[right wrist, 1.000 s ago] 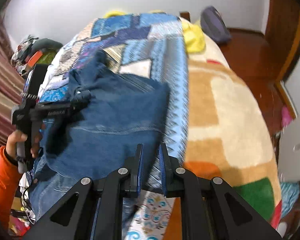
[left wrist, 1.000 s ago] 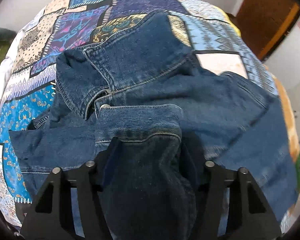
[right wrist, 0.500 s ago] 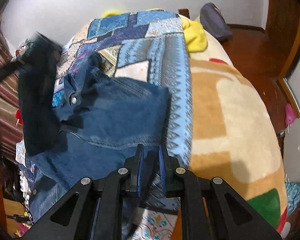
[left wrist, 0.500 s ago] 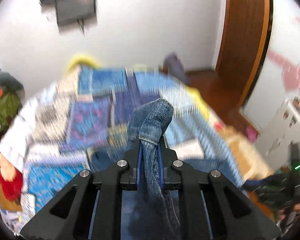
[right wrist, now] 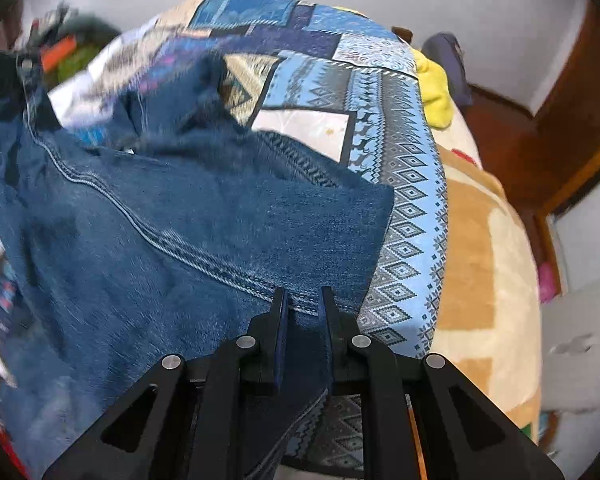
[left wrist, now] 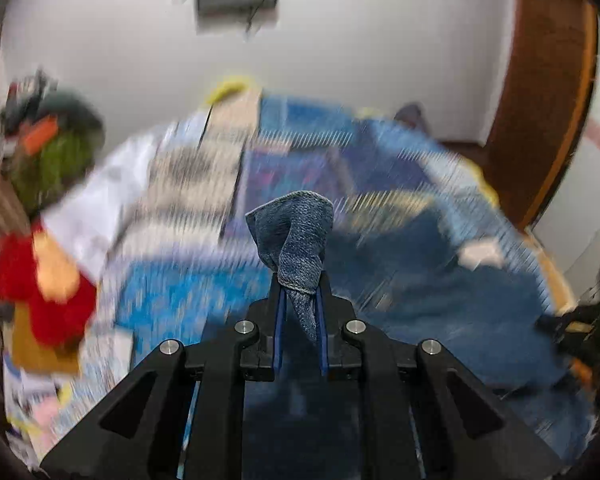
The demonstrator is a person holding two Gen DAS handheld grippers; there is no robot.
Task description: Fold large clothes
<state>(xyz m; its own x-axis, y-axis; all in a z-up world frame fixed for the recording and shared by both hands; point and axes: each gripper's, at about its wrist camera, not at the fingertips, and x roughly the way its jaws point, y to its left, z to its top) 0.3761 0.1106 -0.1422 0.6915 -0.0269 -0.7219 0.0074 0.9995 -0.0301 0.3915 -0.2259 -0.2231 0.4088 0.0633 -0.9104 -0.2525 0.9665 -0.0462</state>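
Gripping a bunched denim corner, the left gripper (left wrist: 299,300) has lifted higher off the bed (right wrist: 384,92); the right gripper (right wrist: 303,304) stays clamped on the denim jacket (right wrist: 188,216) hem, spread over the quilt.

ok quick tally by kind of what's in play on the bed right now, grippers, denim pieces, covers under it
Grippers: 2, the left gripper and the right gripper, each shut on the denim garment
Denim pieces: 1, the denim garment
Covers: 2, the patchwork bedspread and the tan blanket
Total: 5
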